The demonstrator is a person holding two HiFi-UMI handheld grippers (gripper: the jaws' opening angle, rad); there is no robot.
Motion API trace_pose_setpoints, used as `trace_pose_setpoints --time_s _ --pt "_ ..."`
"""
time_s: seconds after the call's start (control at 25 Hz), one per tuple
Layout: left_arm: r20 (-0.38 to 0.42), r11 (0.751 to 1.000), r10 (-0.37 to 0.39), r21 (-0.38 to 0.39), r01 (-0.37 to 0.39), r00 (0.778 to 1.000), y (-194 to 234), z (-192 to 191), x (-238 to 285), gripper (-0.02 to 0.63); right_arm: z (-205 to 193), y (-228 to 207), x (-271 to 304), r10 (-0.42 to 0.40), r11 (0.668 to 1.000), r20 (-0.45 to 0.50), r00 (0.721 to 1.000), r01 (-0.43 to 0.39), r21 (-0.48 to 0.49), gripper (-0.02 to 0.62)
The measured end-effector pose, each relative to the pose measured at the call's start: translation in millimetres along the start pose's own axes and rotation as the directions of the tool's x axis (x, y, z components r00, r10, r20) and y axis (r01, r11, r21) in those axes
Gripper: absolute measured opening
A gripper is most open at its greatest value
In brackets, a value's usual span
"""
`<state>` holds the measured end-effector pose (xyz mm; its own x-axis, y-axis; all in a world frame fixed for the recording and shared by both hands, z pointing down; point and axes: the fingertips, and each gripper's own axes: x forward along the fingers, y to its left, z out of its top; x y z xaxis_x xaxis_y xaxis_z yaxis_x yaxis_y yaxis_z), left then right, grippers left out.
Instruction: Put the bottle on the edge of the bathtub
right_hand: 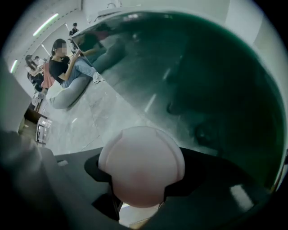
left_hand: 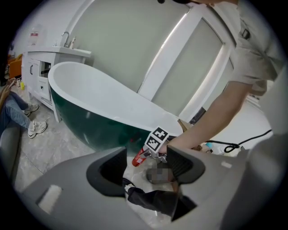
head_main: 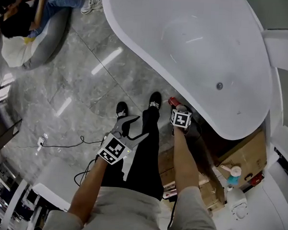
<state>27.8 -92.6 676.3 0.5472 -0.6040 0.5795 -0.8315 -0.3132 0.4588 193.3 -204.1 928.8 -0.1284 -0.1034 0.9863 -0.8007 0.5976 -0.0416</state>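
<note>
At 1 o'clock, right gripper [head_main: 176, 108] clamps the bottle [right_hand: 141, 164], pale cap showing only in its own view; left gripper [left_hand: 148, 164] wide open, empty.

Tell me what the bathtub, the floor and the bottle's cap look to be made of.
The bathtub: glossy white inside, dark green outside that mirrors the room; likely acrylic or enamel.
The floor: polished grey veined tiles, marble or a lookalike, reflecting ceiling lights.
The bottle's cap: pale, matte, with a moulded flip-lid seam; probably plastic.
</note>
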Motion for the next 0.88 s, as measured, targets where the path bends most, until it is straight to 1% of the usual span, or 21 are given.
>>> trace_pose_setpoints --time_s 0.08,0.16,0.24,0.28,0.36,0.48,0.6,0.72,0.76,0.88 --pt "-0.019 0.999 0.037 -0.003 -0.037 0.999 7 -10 2 0.331 2 -2 20 -0.003 0.999 0.001 1.000 0.003 0.036 0.290" --pt "-0.024 0.997 0.066 -0.049 -0.067 0.998 3 -23 8 0.331 -4 -10 35 -0.005 0.998 -0.002 1.000 0.005 0.061 0.290" --pt "-0.027 0.993 0.061 -0.098 -0.064 0.998 -11 -37 16 0.330 -11 -22 48 -0.010 0.997 -0.009 1.000 0.011 0.075 0.290" --pt "-0.031 0.993 0.051 -0.109 -0.054 0.998 -17 -43 20 0.330 -14 -28 54 -0.013 0.997 -0.012 1.000 0.014 0.078 0.290" --pt "-0.043 0.993 0.036 -0.109 -0.040 0.998 -27 -53 25 0.330 -18 -36 69 -0.018 0.997 -0.017 1.000 0.020 0.080 0.290" --pt "-0.052 0.991 0.044 -0.126 -0.051 0.998 -30 -66 29 0.331 -22 -41 93 -0.021 0.997 -0.023 1.000 0.023 0.079 0.290" --pt "-0.050 0.977 0.081 -0.193 -0.089 0.995 -28 -80 24 0.331 -29 -40 116 -0.027 0.997 -0.030 0.999 0.030 0.073 0.290" --pt "-0.075 0.953 0.108 -0.274 -0.125 0.991 -28 -92 17 0.330 -34 -36 143 -0.027 0.997 -0.032 0.999 0.029 0.070 0.290" --pt "-0.093 0.949 0.108 -0.288 -0.131 0.990 -30 -96 16 0.330 -36 -36 152 -0.026 0.997 -0.035 0.999 0.028 0.069 0.290" --pt "-0.142 0.946 0.108 -0.291 -0.146 0.984 -36 -114 19 0.330 -41 -35 177 -0.028 0.997 -0.042 0.999 0.030 0.066 0.290"
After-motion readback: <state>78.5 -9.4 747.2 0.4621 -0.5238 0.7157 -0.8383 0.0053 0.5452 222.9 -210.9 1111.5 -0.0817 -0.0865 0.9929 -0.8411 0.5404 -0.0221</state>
